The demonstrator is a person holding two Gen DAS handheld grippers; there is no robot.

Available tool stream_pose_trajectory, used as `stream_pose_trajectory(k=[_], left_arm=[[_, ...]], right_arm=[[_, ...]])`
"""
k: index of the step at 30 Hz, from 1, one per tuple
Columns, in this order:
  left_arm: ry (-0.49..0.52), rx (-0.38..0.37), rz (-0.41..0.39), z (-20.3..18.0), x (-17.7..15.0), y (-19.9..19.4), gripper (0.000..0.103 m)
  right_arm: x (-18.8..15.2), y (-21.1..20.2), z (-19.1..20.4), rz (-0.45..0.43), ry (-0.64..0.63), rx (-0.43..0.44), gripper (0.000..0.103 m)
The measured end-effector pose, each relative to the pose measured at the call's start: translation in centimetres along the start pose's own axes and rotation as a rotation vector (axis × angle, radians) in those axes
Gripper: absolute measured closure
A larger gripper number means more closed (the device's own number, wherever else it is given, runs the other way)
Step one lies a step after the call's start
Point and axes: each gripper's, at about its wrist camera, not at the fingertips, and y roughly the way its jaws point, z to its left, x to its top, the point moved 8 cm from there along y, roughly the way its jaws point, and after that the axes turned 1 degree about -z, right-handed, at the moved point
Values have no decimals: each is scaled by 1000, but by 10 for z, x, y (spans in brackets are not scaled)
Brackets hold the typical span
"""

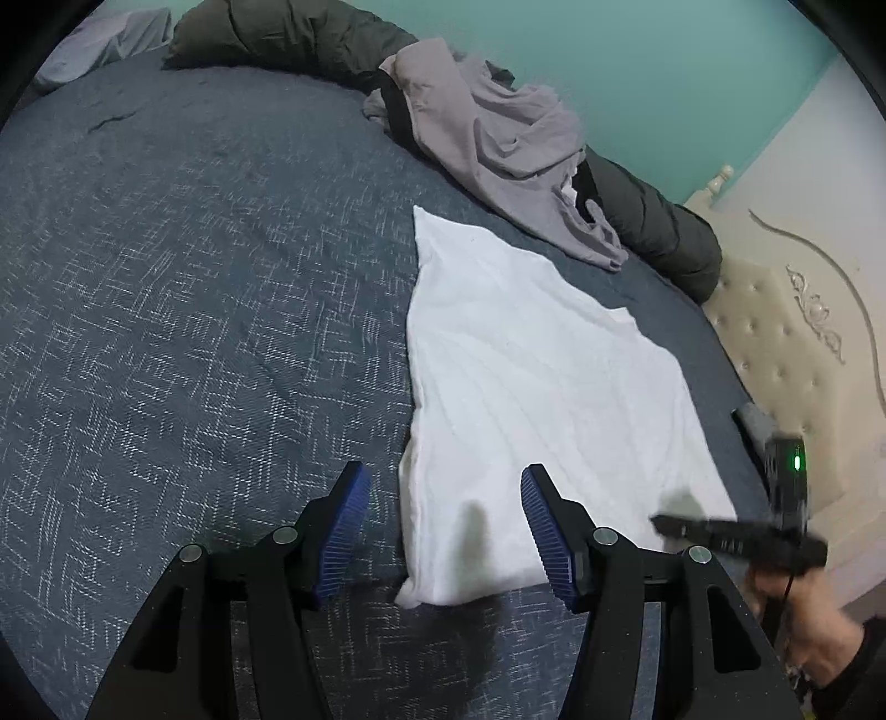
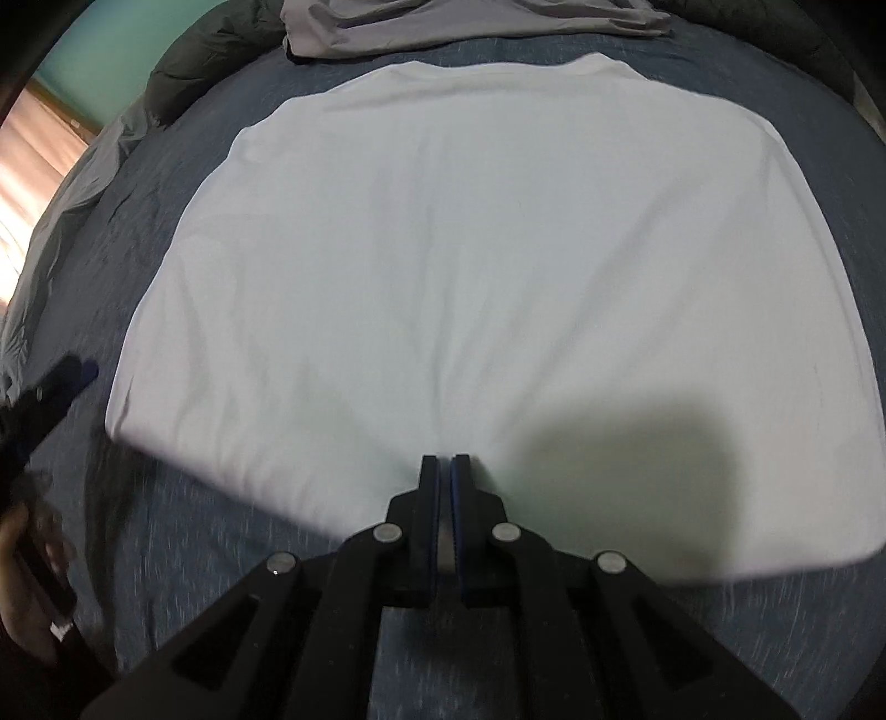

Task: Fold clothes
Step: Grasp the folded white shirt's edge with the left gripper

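The left gripper [image 1: 446, 531] is closest to us. Its blue pads are spread apart, and nothing is between them. It hangs over the near corner of the white shirt [image 1: 531, 387], not touching it as far as I can tell.

The white shirt lies flat on the blue bed cover [image 1: 194, 304]. It looks partly folded into a long shape. Its far end points at the pile of grey clothes [image 1: 498, 138] by the far edge of the bed, beside a dark puffy blanket [image 1: 288, 33].

The right gripper [image 2: 444, 471] has its pads pressed together. It sits over the near edge of the shirt. I cannot tell if a bit of cloth is pinched in there. It looks blurry in the left view.

What could go wrong? If the closed gripper drags on the cloth, the neat fold could bunch up. If the left one grabs only the top layer, the shirt could open up again.
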Motion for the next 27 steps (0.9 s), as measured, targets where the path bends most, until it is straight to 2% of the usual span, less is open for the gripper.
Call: stream_pose_trajectory(k=[5,9,11,16,21,23,27], left_arm=[[-13,-7,11,-2,-3,1,42],[-34,-18,35,-2,-10,3,39],[-62,-33,50,-1,-14,4,36],[-120,-5,102,10,-28,13,35],[-162,-28,126,7,-37,15,35],[-173,-59,135,2,-40,17,35],[-203,-59,147,4,-46,26,35]], right_arm=[[-24,-16,6,29,-9,35,99],[-30,-48,-3,-24,24,80,99],[-30,-64,-18,-55,57,91,99],[-38,-91,-63,-103,126,92,99],[-46,-105,-99,-140,187,83,99],[-48,-110,-113,-150,211,89,99],[-50,-120,-134,-172,245,96,99]])
